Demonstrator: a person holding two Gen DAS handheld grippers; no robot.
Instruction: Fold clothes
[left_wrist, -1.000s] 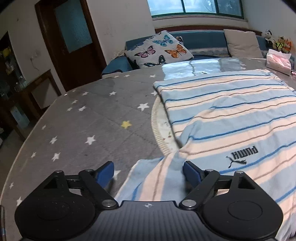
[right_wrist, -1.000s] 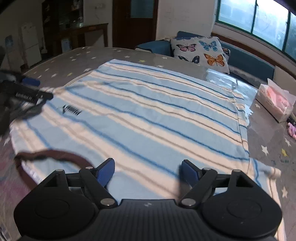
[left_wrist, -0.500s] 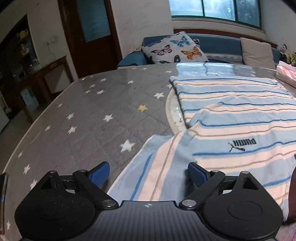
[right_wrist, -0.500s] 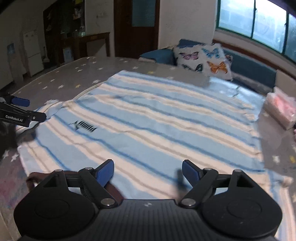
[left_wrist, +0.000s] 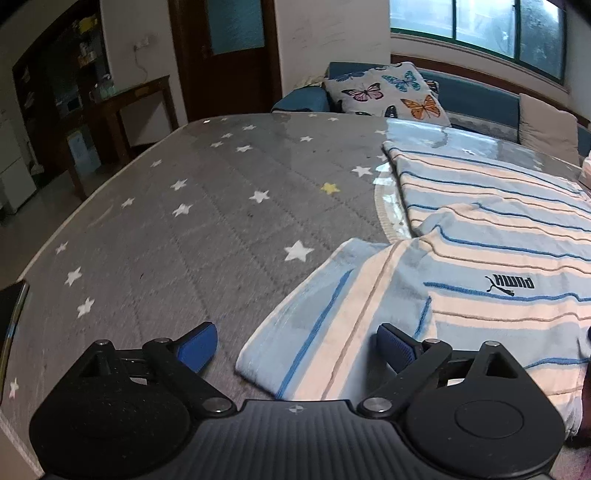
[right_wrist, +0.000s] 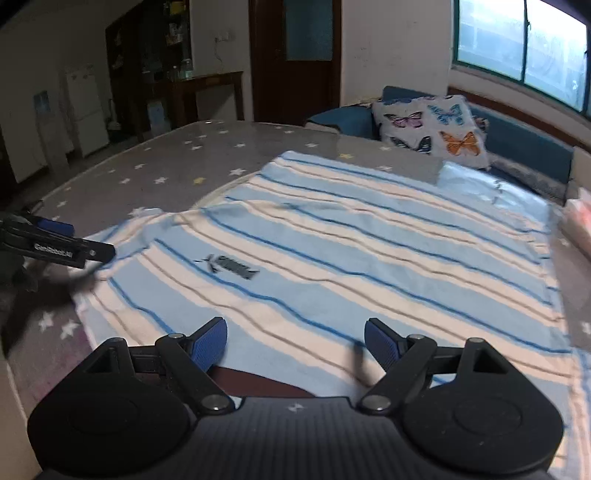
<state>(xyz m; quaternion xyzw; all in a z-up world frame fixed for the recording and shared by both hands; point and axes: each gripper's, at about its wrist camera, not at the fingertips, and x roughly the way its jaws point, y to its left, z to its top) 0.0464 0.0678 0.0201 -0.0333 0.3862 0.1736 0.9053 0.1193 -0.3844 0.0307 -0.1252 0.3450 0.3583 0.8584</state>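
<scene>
Striped shirt (right_wrist: 351, 258) lay spread flat on the star-patterned table (left_wrist: 184, 229), one sleeve (left_wrist: 332, 321) out sideways. Left gripper (left_wrist: 297, 345) hovered over that sleeve, right gripper (right_wrist: 295, 341) near the collar, both wide apart, holding nothing.

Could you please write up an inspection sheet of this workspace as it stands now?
Surface: grey star-print table cover, with a round mat's edge showing beside the shirt.
Job's things: striped Puma T-shirt spread flat, logo up; its sleeve lies out on the cover in front of the left gripper.
Clutter: dark flat object at the table edge, unidentifiable.
Grippers: left gripper open, holding nothing; right gripper open over the shirt's near edge.
Cables: nothing seen.
Surroundings: butterfly pillow on a blue sofa, dark wooden door, window.
</scene>
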